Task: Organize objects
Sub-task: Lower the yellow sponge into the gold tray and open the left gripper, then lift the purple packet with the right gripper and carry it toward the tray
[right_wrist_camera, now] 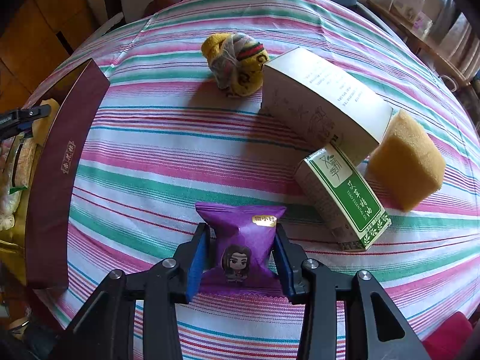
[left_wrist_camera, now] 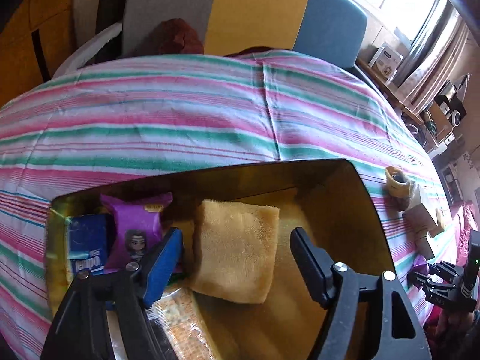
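Note:
My left gripper (left_wrist_camera: 235, 240) hangs open over a gold-lined box (left_wrist_camera: 370, 198). A folded yellow towel (left_wrist_camera: 237, 249) lies in the box between the fingers, and neither pad presses on it. Beside the towel in the box are a purple snack packet (left_wrist_camera: 141, 228), a blue tissue pack (left_wrist_camera: 87, 246) and a clear packet of crackers (left_wrist_camera: 180, 324). My right gripper (right_wrist_camera: 241, 231) is shut on a second purple snack packet (right_wrist_camera: 243, 240), pinched at its sides on the striped cloth (right_wrist_camera: 168, 138). The box's maroon wall (right_wrist_camera: 60, 165) stands at the left of the right wrist view.
On the cloth beyond the right gripper lie a rolled sock ball (right_wrist_camera: 234, 63), a long white carton (right_wrist_camera: 324, 99), a green-and-white oil box (right_wrist_camera: 342, 198) and a yellow sponge (right_wrist_camera: 408, 162). Chair backs (left_wrist_camera: 258, 12) stand behind the table. A window and shelves are at the far right.

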Action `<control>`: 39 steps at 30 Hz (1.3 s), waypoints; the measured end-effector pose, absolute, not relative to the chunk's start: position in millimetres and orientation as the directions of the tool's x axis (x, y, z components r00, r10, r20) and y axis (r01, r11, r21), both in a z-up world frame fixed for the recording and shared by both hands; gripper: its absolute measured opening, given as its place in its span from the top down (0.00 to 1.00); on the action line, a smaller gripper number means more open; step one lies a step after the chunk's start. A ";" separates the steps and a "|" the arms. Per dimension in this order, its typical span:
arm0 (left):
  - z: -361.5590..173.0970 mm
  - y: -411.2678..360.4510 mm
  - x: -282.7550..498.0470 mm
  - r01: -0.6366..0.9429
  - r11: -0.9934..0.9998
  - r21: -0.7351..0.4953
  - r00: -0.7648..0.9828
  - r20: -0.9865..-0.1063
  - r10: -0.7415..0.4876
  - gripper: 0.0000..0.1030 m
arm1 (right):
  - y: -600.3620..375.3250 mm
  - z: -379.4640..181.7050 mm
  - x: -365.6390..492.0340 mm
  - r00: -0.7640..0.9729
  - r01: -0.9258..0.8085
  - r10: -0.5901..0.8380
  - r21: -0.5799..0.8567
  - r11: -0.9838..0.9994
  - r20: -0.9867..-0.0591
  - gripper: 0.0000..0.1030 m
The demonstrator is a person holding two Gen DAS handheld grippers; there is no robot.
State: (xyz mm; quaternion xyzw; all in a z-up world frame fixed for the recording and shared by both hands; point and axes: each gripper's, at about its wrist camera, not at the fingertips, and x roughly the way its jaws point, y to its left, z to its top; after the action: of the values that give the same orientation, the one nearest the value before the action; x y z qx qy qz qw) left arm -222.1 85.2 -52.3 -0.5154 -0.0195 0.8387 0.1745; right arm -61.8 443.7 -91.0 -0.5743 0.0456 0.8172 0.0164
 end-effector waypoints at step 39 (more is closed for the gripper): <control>-19.8 16.9 -45.9 -0.135 -0.984 -0.119 -0.591 -0.787 0.176 0.36 | 425.8 -94.0 -61.1 -0.384 -0.026 0.089 -0.086 -0.996 -0.919 0.61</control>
State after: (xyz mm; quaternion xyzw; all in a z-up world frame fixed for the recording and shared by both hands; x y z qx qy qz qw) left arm -45.9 16.9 -19.8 -0.4438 -0.0231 0.8916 0.0872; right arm -61.1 425.8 -94.0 -0.5541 -0.0283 0.8312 0.0347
